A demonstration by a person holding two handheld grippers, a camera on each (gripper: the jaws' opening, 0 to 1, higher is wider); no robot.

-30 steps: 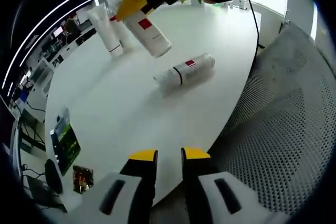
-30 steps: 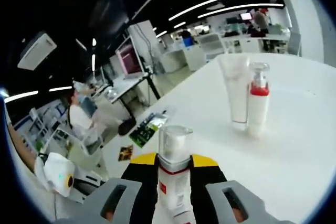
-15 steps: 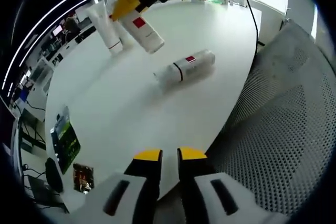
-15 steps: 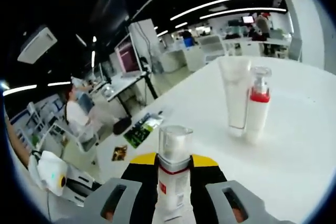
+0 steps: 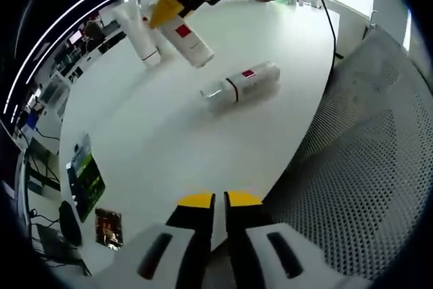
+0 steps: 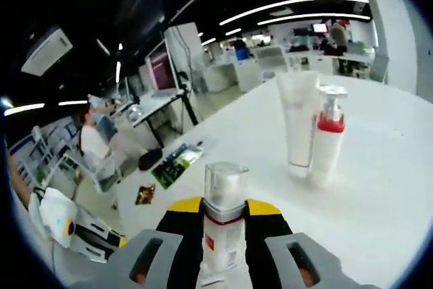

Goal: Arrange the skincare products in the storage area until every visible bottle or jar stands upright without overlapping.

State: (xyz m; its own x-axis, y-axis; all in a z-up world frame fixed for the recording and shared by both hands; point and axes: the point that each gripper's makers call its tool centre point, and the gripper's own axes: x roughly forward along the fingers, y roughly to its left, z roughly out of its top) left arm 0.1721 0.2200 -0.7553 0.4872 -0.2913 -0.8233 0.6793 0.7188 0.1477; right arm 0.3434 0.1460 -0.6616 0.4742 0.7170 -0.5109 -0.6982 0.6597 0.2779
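You are carrying the capped bottle, clenched in your right gripper, nearer the standing tube and pump bottle (left gripper nearly shut, empty), while another bottle is lying flat.

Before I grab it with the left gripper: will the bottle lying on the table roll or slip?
The lying bottle looks round and smooth, so a nudge would probably roll it across the flat table. Its glossy surface may slip; gripping across the body seems safest.

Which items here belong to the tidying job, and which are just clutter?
Job items:
- held bottle in right gripper
- lying bottle
- upright tube
- pump bottle

Lying about:
- green card
- small packet
- mesh chair
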